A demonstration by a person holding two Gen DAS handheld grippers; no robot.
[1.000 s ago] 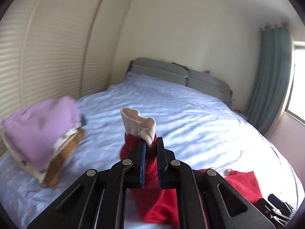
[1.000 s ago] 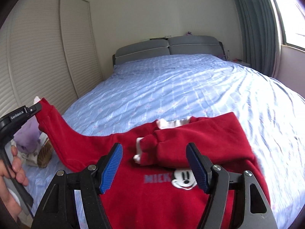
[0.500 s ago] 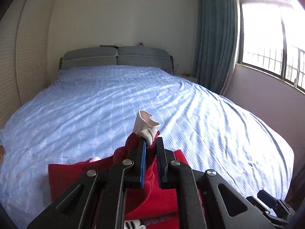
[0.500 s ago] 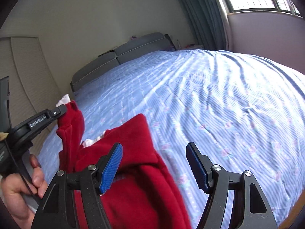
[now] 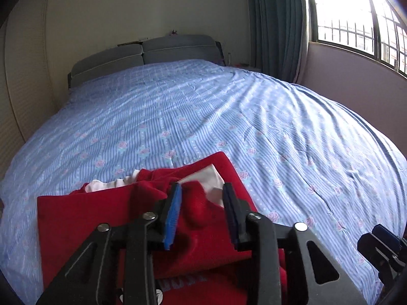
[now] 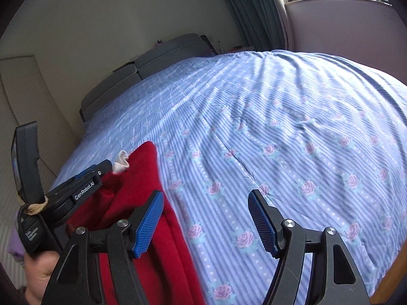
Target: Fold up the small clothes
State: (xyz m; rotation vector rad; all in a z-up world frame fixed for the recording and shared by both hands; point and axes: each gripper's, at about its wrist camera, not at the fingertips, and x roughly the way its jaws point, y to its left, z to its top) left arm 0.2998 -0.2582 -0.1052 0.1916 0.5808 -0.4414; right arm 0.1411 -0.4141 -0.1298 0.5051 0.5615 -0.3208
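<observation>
The red sweatshirt [image 5: 106,218] lies on the blue flowered bed [image 5: 229,117] near its foot, with one sleeve folded across the body and its white cuff [image 5: 212,183] resting on the red cloth. The left hand-held gripper [image 5: 202,212] has its jaws parted around the sleeve end, the cloth lying loose between them rather than pinched. The right hand-held gripper [image 6: 206,223] is spread wide and empty, over the bed just beside the sweatshirt's edge. The likely trouble is that the thick sleeve clings to the ribbed blue pads [image 5: 173,216] as the left hand-held gripper backs away, dragging the fold open or skewing it; the bunched cuff could also spring back and leave a lump. Half a second ago the left jaws were pressed together on the sleeve, holding the cuff up above the bed; now they have opened and the sleeve is laid down.
</observation>
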